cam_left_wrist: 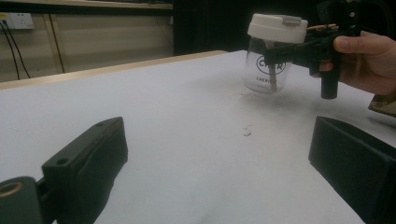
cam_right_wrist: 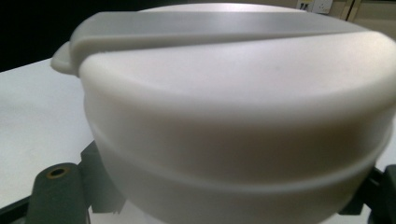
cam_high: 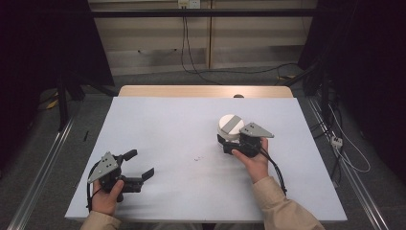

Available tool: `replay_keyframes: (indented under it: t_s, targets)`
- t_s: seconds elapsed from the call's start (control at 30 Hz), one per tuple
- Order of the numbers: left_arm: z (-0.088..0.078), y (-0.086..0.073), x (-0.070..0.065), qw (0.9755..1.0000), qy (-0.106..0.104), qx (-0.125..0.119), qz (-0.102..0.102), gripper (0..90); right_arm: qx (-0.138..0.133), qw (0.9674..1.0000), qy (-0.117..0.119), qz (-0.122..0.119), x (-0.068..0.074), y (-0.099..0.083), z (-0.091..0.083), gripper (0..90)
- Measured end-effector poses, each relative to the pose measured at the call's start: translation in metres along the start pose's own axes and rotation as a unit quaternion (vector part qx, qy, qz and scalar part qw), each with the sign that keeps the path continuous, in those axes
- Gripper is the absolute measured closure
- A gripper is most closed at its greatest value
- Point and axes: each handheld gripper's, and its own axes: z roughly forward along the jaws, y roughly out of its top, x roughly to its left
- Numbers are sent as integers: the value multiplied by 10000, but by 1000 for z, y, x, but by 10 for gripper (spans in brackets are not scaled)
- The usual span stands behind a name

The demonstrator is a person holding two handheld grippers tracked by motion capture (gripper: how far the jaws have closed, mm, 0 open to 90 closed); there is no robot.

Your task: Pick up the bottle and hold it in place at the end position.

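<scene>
A clear glass jar with a white lid and a grey flip tab is held near the table's right middle. My right gripper is shut on the jar, its black jaws clamped on the glass body below the lid. In the left gripper view the jar shows printed lettering and something brown inside. I cannot tell if its base touches the table. The white lid looms close in the right gripper view. My left gripper is open near the front left, with bare table between its jaws.
The white table top has a wooden strip along its far edge. A few small dark specks lie near the middle. Cables and a power strip lie on the floor to the right.
</scene>
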Motion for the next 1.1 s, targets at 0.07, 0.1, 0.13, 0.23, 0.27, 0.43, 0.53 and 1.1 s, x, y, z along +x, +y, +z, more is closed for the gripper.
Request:
replay_keyframes:
  t_s: [0.07, 0.1, 0.13, 0.23, 0.27, 0.43, 0.53, 1.1]
  targets:
    - [0, 0, 0, 10000, 6, 3, 7, 42, 4, 10000, 12, -22, 2, 0, 2, 187]
    - [0, 0, 0, 10000, 6, 2, 6, 42, 9, 10000, 23, -22, 3, 0, 2, 187]
    - [0, 0, 1, 10000, 5, 4, 6, 42, 18, 10000, 31, -29, 3, 0, 3, 187]
    - [0, 0, 0, 10000, 6, -1, -4, 42, 33, 10000, 50, -39, 5, 0, 4, 187]
    - [0, 0, 0, 10000, -1, 7, 10, 42, 26, 10000, 45, -23, 5, 0, 5, 187]
    - [0, 0, 0, 10000, -4, 3, -26, 42, 8, 10000, 38, -12, 5, 2, 9, 187]
    - [0, 0, 0, 10000, 7, 12, -12, 42, 29, 10000, 47, -39, 7, 2, 14, 187]
    - [-1, -1, 0, 10000, 12, 18, -23, 42, 79, 9999, 73, -43, 9, 4, 26, 187]
